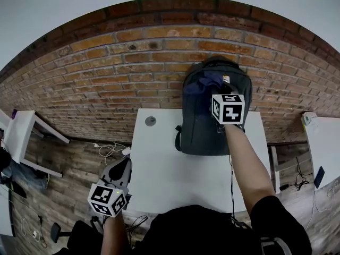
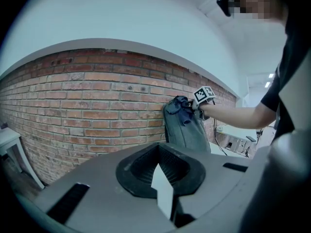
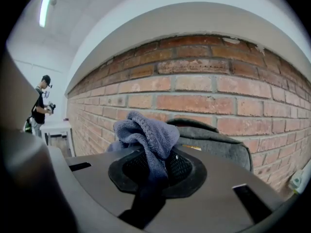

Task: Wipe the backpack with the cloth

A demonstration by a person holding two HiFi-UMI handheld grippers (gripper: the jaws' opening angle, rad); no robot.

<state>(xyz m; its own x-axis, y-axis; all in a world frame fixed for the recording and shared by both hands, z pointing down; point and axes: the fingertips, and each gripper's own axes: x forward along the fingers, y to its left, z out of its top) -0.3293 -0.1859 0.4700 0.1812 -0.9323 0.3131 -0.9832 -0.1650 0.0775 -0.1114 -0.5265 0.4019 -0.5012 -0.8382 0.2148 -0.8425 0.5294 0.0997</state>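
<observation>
A dark grey backpack (image 1: pixel 204 126) stands upright on the white table (image 1: pixel 170 179), leaning against the brick wall. My right gripper (image 1: pixel 215 89) is shut on a blue-grey cloth (image 1: pixel 210 80) and holds it against the top of the backpack. In the right gripper view the cloth (image 3: pixel 146 132) bunches out between the jaws, with the backpack's top edge (image 3: pixel 218 142) just behind. My left gripper (image 1: pixel 125 164) hangs off the table's near left corner, jaws together and holding nothing. From the left gripper view (image 2: pixel 163 188) the backpack (image 2: pixel 187 130) stands far off.
A small round grey disc (image 1: pixel 151 121) sits in the table's far left corner. White side tables stand at left (image 1: pixel 21 129) and right (image 1: pixel 321 142). Cables (image 1: pixel 109 150) lie on the wooden floor. A distant person (image 3: pixel 41 103) stands by another table.
</observation>
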